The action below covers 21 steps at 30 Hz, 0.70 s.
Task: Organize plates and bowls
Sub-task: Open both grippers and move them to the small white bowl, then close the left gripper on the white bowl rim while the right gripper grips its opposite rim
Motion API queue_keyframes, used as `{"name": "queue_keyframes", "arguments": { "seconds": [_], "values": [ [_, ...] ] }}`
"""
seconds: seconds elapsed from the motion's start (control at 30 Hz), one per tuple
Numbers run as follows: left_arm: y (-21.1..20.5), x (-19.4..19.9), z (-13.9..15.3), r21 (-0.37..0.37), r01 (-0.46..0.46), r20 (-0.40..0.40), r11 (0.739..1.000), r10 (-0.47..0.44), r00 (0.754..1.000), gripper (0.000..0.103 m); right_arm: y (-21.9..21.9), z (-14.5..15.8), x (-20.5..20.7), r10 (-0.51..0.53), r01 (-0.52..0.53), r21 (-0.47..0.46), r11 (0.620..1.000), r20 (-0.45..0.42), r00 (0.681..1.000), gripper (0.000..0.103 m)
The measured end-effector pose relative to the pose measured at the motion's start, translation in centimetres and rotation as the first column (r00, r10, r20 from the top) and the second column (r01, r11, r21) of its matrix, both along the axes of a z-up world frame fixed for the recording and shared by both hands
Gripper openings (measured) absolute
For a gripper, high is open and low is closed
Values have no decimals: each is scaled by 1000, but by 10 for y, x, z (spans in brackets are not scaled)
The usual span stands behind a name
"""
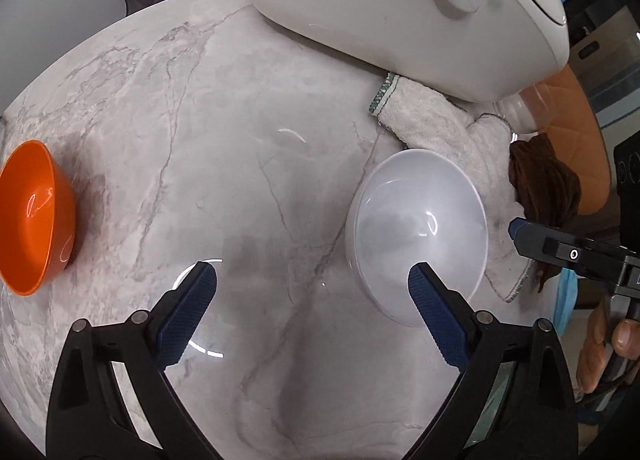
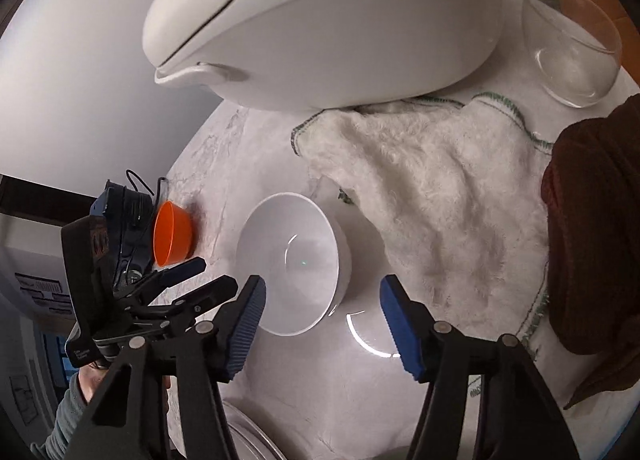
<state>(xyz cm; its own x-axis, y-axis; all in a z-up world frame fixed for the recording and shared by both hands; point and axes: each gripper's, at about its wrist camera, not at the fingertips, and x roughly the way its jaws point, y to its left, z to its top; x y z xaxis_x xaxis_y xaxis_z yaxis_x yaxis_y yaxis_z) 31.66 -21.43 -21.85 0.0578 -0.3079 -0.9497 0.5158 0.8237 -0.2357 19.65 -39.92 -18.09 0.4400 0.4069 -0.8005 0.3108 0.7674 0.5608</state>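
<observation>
White bowl (image 2: 294,260): upright on worktop (image 1: 248,131), ungrasped; both claws, left (image 1: 314,292) and right (image 2: 322,318), hover open, empty; orange bowl (image 1: 34,219) apart, unstacked.

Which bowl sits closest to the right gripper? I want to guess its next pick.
The white bowl, just ahead of the right gripper; the orange bowl and glass bowl sit farther off.
</observation>
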Motion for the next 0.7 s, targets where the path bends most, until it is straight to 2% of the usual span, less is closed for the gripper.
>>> {"name": "queue_keyframes", "arguments": {
  "seconds": [0.13, 0.2, 0.3, 0.43, 0.5, 0.53, 0.63, 0.7],
  "values": [
    [-5, 6, -13, 8, 5, 6, 1000, -5, 1000, 96, 3, -6, 9, 11, -11, -14, 1000, -15, 1000, 63],
    [-9, 8, -19, 18, 19, 1, 1000, -19, 1000, 81, 5, -9, 15, 20, -21, -39, 999, -19, 1000, 63],
    [-11, 11, -28, 19, 18, -24, 1000, -17, 1000, 66, 7, -19, 22, 34, -35, -24, 999, -55, 998, 57],
    [-13, 15, -33, 32, 19, -17, 999, -18, 1000, 64, 11, -29, 30, 56, -58, -26, 998, -84, 995, 50],
    [-17, 16, -36, 50, 26, -10, 998, -26, 1000, 64, 14, -34, 33, 61, -64, -36, 997, -98, 993, 44],
    [-18, 16, -36, 53, 24, -5, 998, -24, 1000, 62, 15, -37, 35, 59, -63, -36, 997, -105, 993, 38],
    [-23, 16, -38, 42, 39, -7, 998, -39, 999, 48, 15, -43, 38, 61, -66, -38, 997, -118, 991, 18],
    [-28, 14, -36, 31, 52, -6, 998, -51, 999, 29, 16, -45, 40, 65, -70, -37, 997, -116, 991, 15]
  ]
}}
